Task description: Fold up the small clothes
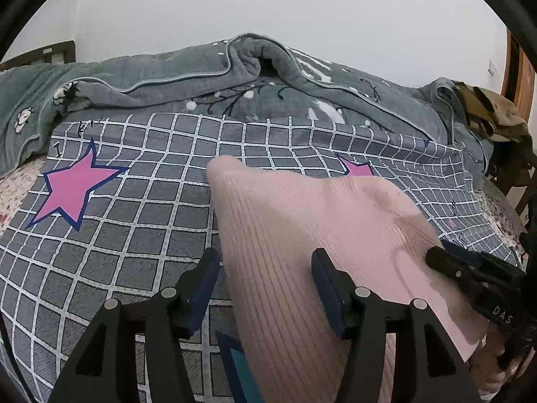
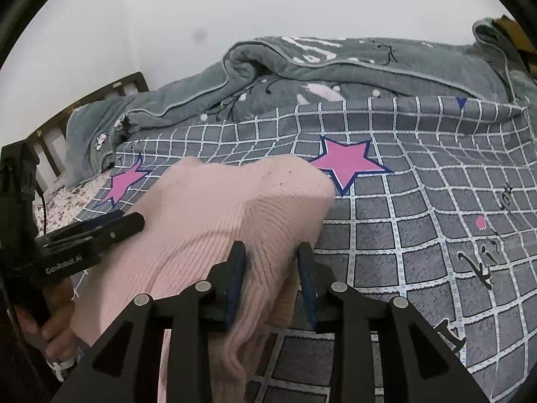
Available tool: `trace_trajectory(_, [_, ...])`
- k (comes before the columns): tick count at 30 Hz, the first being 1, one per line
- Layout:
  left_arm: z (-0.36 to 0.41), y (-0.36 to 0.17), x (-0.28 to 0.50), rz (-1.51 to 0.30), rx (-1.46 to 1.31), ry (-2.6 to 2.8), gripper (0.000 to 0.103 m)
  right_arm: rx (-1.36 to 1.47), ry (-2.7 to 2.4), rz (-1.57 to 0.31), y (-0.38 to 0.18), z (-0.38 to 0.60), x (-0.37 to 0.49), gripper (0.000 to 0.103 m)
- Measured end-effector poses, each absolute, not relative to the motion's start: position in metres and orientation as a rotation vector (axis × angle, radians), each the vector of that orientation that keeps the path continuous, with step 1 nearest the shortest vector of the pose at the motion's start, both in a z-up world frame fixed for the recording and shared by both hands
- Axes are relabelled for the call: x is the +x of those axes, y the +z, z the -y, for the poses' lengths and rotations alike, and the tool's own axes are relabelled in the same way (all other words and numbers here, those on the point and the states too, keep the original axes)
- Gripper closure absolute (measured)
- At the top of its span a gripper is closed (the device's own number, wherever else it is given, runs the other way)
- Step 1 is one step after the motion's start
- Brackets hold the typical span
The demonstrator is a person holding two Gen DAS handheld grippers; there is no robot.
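Observation:
A pink ribbed knit garment (image 1: 302, 218) (image 2: 218, 208) lies bunched on the grey checked bed cover (image 1: 151, 208) (image 2: 419, 218). My left gripper (image 1: 265, 262) stands open over the garment's near left edge. One of its fingers is beside the cloth and the other rests on top of it. My right gripper (image 2: 270, 255) is shut on a thick fold at the garment's right side, and the knit fills the gap between its pads. Each gripper also shows in the other's view: the right gripper (image 1: 433, 255) and the left gripper (image 2: 134, 221). The garment's near part is hidden under the grippers.
A rumpled grey-green blanket (image 1: 167, 80) (image 2: 335, 67) is heaped along the back of the bed. A dark wooden headboard (image 2: 84, 107) stands at the left. Olive-brown clothing (image 1: 493, 110) lies at the far right. A person's hand (image 2: 57, 336) holds the left gripper.

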State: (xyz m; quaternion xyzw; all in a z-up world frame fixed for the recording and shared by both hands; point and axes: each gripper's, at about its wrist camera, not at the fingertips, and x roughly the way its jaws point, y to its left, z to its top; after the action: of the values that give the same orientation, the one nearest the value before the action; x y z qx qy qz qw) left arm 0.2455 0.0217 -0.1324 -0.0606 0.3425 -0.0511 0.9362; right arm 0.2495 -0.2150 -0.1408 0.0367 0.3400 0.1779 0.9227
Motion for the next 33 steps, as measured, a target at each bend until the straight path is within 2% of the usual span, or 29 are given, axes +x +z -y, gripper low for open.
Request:
trace_trajectory(26, [-0.034,-0.133,0.22,-0.694,-0.152,-0.1,0.041,-0.037,0.334,-0.677,-0.136,0.204,0.225,0.071])
trace_trajectory(28, [-0.034,-0.132,0.219,-0.695,-0.154,-0.103,0.041,-0.043,0.337,-0.682,-0.137,0.202,0.225,0.083])
trace_trajectory(33, [-0.034,-0.133,0.219,-0.693,-0.156,-0.104,0.041,-0.04,0.334,-0.662,-0.133,0.201,0.224,0.088])
